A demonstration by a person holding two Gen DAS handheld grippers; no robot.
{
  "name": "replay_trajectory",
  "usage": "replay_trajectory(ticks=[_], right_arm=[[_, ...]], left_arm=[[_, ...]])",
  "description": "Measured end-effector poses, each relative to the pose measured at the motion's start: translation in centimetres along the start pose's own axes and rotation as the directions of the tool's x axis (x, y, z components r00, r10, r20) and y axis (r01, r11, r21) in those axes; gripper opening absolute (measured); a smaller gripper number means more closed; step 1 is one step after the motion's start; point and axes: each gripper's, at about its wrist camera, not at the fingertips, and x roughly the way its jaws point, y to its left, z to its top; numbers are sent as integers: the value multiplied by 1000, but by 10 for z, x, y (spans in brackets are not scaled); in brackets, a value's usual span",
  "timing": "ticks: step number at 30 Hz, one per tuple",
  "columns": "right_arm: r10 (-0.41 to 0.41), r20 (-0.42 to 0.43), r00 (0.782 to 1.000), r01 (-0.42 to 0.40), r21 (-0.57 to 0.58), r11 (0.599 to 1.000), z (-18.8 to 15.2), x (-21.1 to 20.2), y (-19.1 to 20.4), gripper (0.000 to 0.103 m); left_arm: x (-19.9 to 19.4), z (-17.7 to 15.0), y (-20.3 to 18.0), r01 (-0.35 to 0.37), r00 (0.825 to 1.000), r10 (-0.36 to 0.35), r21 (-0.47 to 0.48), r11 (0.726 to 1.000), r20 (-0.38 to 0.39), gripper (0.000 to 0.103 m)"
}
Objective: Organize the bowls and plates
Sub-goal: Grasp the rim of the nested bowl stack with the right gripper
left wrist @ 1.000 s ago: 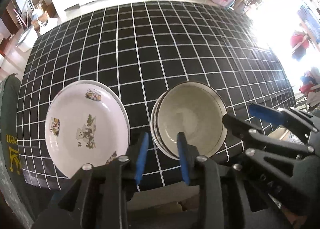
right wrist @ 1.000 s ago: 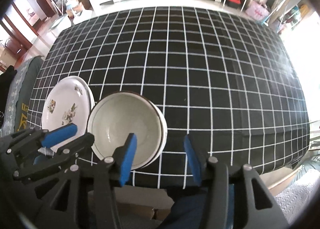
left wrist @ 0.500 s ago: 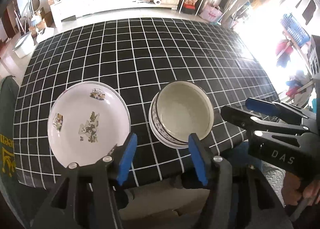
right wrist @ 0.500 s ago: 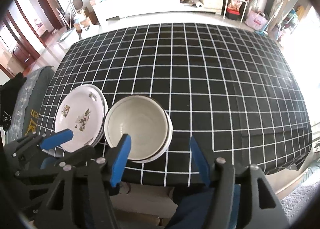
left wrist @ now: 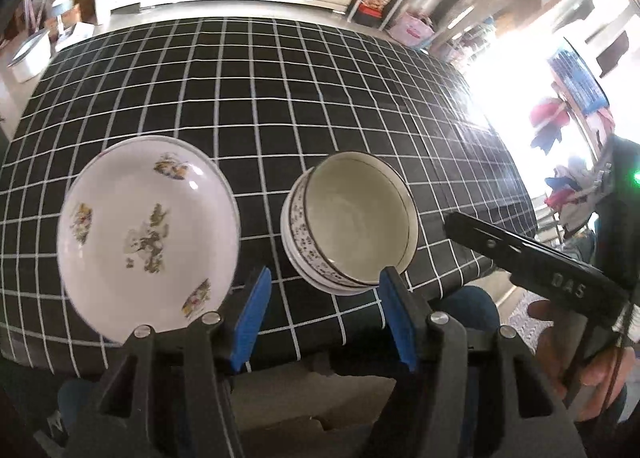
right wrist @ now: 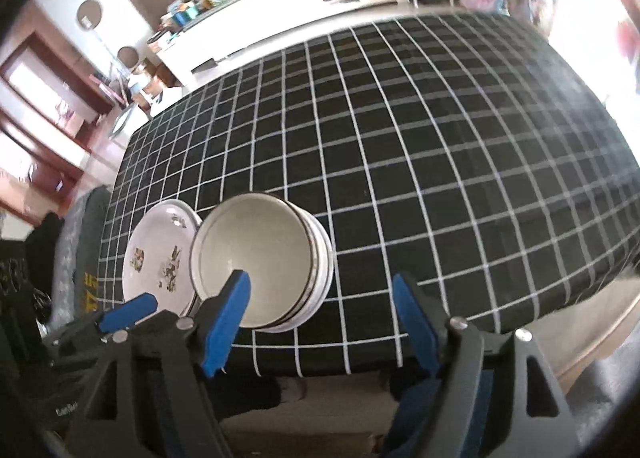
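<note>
A: Pulling back, you've raised both tools off the tablecloth (left wrist: 320, 97); your left gripper (left wrist: 320, 314), narrow a second ago, now gapes wide and empty; what sits left?

B: The stacked plates (left wrist: 148, 234), glossy white, shallow, printed with small motifs; just beside them the nested bowls (left wrist: 352, 217), deep, glazed, dark-rimmed, patterned outside; both near the table's front edge.

A: And your right gripper (right wrist: 324, 322)?

B: Spread wide too, holding nothing; you look finished, I'd judge.
</note>
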Motion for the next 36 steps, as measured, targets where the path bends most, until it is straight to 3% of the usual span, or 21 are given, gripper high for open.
replay_trajectory(ticks=[6,12,26,36], right_arm=[[-4,-60,998,9,75,997,2,29,-10,77],[31,-104,994,-19,117,993,2,50,-13,77],[103,-192,976,-72,160,985,5,83,-25,77],[162,-183,970,-128,183,975,9,85,-34,77]], left_arm=[[33,9,4,29,999,-26,77,997,-42,54],[62,27,16,72,994,-63,89,993,-93,54],[112,34,21,70,981,-46,124,990,-190,54],[130,34,25,58,975,-27,132,990,-220,54]])
